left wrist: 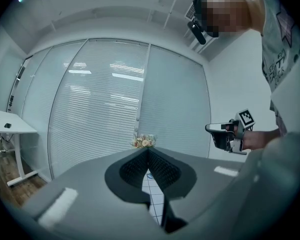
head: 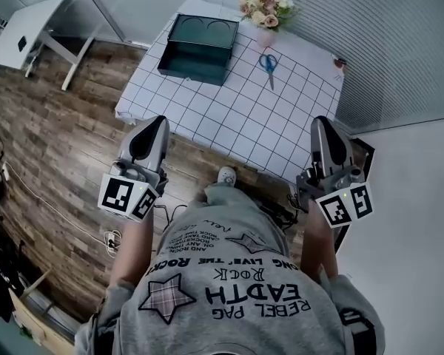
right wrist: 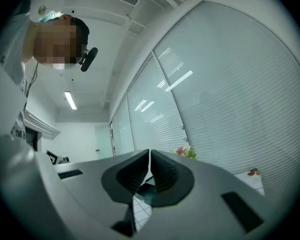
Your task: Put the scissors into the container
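Note:
In the head view, blue-handled scissors (head: 268, 66) lie on the white grid-patterned table (head: 229, 117), right of an open dark green container (head: 200, 46). Both grippers are held level on the near side of the table, well short of the scissors. The left gripper (head: 158, 122) is over the floor by the table's near left edge. The right gripper (head: 320, 122) is by the near right corner. In the left gripper view its jaws (left wrist: 148, 151) meet with nothing between them. The right gripper's jaws (right wrist: 149, 154) are likewise closed and empty.
A vase of flowers (head: 265, 9) stands at the table's far edge, just behind the scissors. A small red thing (head: 341, 63) sits at the table's right edge. A white desk (head: 29, 28) stands far left on the wooden floor, and cables (head: 111, 237) lie near the person's feet.

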